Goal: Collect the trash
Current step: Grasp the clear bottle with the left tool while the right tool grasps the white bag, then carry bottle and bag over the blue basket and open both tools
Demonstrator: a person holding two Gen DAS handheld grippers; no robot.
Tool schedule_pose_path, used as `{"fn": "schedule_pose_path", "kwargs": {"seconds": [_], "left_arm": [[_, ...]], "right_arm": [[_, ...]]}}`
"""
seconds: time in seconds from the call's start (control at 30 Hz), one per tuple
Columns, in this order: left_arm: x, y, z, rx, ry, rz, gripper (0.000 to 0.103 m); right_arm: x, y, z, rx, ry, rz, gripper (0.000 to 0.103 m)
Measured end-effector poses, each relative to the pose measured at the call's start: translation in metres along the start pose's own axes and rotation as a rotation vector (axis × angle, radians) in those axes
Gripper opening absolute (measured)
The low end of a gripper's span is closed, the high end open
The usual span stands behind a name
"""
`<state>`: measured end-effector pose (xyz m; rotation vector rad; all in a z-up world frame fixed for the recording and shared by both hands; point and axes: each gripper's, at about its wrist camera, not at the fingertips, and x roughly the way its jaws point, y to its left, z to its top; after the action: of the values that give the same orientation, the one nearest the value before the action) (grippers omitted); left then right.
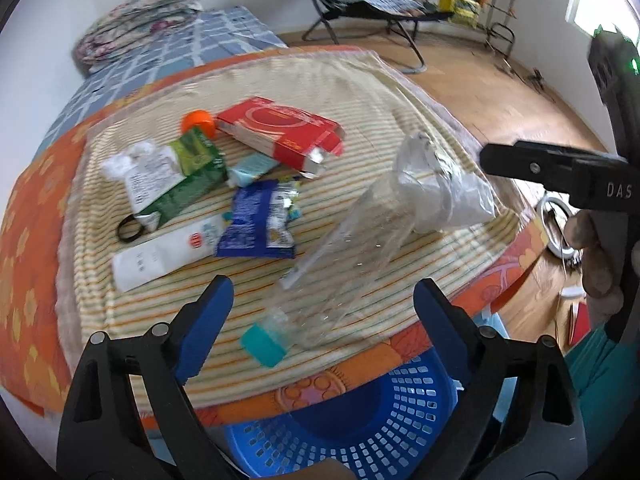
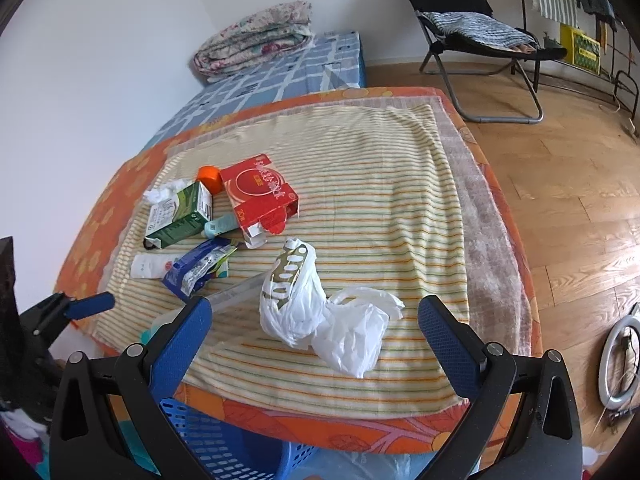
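Note:
Trash lies on a striped cloth [image 2: 360, 208]. A clear plastic bottle [image 1: 352, 248] with a teal cap [image 1: 264, 344] lies tilted just ahead of my open left gripper [image 1: 324, 316]. A crumpled white plastic bag [image 2: 320, 316] lies between the fingers of my open right gripper [image 2: 316, 332]; it also shows in the left wrist view [image 1: 440, 188]. Further back lie a red box [image 2: 260, 196], a green carton [image 2: 180, 216], an orange cap [image 2: 210, 178], a blue wrapper [image 2: 200, 268] and a white packet [image 2: 150, 266].
A blue perforated basket [image 1: 360, 424] stands below the bed's near edge, also in the right wrist view [image 2: 224, 448]. A folded quilt [image 2: 256, 36] lies at the back. A black folding chair [image 2: 480, 32] and wooden floor [image 2: 568, 208] are to the right.

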<state>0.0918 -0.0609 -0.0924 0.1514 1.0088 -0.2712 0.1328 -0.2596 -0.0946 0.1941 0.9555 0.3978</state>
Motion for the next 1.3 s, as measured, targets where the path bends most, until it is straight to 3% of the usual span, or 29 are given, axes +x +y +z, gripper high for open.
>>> {"fn": "schedule_pose_path", "kwargs": {"seconds": [0.13, 0.5, 0.63, 0.8, 0.87, 0.9, 1.0, 1.07, 1.13, 1.2, 1.3], "left_arm": [[0.018, -0.006, 0.004, 0.025, 0.035, -0.016, 0.085], [0.065, -0.012, 0.012, 0.057, 0.118, -0.003, 0.084], [0.077, -0.006, 0.014, 0.016, 0.148, -0.034, 0.079], [0.079, -0.002, 0.014, 0.006, 0.150, -0.051, 0.076], [0.079, -0.002, 0.012, 0.006, 0.149, -0.055, 0.074], [0.078, -0.002, 0.011, 0.006, 0.150, -0.057, 0.072], [0.073, -0.003, 0.006, 0.004, 0.155, -0.073, 0.067], [0.069, -0.002, 0.001, -0.006, 0.158, -0.086, 0.063], [0.067, 0.001, 0.000, -0.023, 0.159, -0.095, 0.062], [0.065, 0.003, -0.003, -0.032, 0.160, -0.104, 0.062], [0.058, 0.000, -0.009, -0.031, 0.158, -0.108, 0.062]], "right_arm": [[0.012, 0.002, 0.002, 0.000, 0.032, 0.019, 0.102], [0.042, -0.003, 0.007, 0.031, 0.099, -0.002, 0.102], [0.051, -0.009, 0.007, 0.063, 0.127, 0.006, 0.102], [0.052, -0.018, 0.005, 0.098, 0.140, 0.013, 0.094], [0.053, -0.021, 0.004, 0.112, 0.146, 0.022, 0.087], [0.053, -0.022, 0.003, 0.114, 0.152, 0.027, 0.076], [0.057, -0.022, 0.000, 0.114, 0.169, 0.041, 0.066], [0.061, -0.021, -0.001, 0.106, 0.179, 0.042, 0.053], [0.060, -0.023, -0.001, 0.121, 0.177, 0.057, 0.031], [0.059, -0.025, 0.000, 0.139, 0.169, 0.073, 0.030], [0.056, -0.024, 0.001, 0.148, 0.156, 0.086, 0.019]]}}
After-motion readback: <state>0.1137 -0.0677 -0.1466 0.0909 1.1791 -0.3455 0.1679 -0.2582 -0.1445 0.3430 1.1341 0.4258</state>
